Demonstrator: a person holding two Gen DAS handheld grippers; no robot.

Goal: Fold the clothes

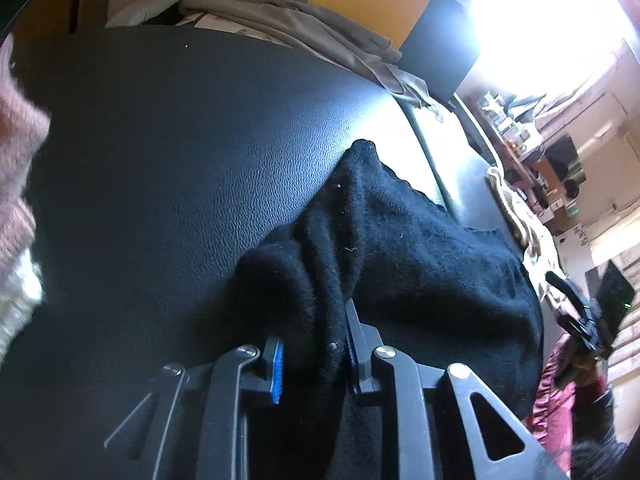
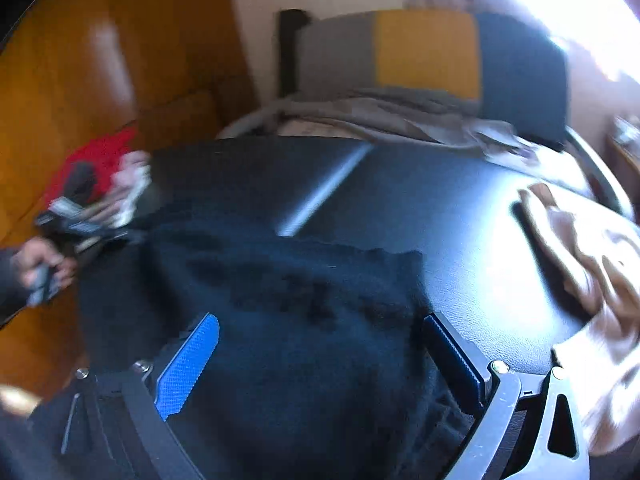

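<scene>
Now the left tongs (image 1: 312, 364) pinch the black garment (image 1: 400, 264) for folding, while the right tongs (image 2: 320, 360) gape wide above it.

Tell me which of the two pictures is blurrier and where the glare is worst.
Right wrist view: smeared by motion throughout, the beige cloth and the red fabric worst; glare whites out the top right corner. Left wrist view: sharp on the black garment, but the window is blown out and throws a sheen on the black table.
</scene>
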